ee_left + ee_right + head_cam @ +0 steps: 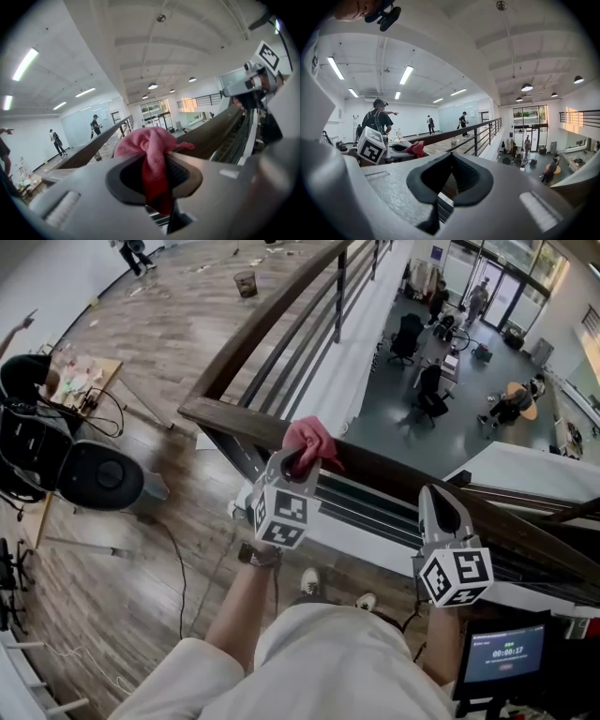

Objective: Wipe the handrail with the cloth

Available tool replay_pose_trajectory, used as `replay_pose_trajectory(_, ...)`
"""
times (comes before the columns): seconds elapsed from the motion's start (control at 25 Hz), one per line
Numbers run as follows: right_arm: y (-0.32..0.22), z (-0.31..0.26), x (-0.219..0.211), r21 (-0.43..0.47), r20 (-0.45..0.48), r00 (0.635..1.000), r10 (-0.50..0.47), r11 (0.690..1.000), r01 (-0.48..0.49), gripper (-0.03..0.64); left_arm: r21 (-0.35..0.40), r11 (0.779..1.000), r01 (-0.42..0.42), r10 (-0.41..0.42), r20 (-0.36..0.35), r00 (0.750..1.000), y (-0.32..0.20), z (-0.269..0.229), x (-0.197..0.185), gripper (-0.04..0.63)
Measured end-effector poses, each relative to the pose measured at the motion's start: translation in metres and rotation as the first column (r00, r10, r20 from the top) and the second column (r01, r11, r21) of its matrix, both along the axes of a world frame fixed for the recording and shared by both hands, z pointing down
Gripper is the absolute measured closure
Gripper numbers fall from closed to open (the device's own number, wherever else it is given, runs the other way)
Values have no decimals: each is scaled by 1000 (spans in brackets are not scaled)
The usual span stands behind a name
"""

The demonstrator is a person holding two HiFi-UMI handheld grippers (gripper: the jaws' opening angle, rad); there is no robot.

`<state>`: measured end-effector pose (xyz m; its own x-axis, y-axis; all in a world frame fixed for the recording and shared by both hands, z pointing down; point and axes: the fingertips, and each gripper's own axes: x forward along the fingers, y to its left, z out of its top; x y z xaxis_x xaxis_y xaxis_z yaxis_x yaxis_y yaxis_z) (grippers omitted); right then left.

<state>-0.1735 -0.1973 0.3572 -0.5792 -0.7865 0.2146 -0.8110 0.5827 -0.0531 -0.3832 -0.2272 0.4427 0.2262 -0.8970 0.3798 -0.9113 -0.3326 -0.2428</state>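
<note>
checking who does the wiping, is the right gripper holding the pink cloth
No, the right gripper has its jaws together on nothing; the pink cloth sits in the left gripper.

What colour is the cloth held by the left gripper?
Pink; the cloth shows best in the left gripper view.

The left tool (298, 461) hides the lower end of the cloth (311, 436).

We stand on an office building's mezzanine with a brown wood-plank floor (178, 334). Below the dark wooden handrail (267, 329) we see black office chairs (405, 334) and glass entrance doors (502, 287).
</note>
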Motion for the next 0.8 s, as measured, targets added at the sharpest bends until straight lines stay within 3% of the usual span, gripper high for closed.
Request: replay_pose_trajectory(0.8,8,-16,-63,-41,69,998,-4,999,7,614,-38,994,106,-106,-13,994,-23,-10,-168,499)
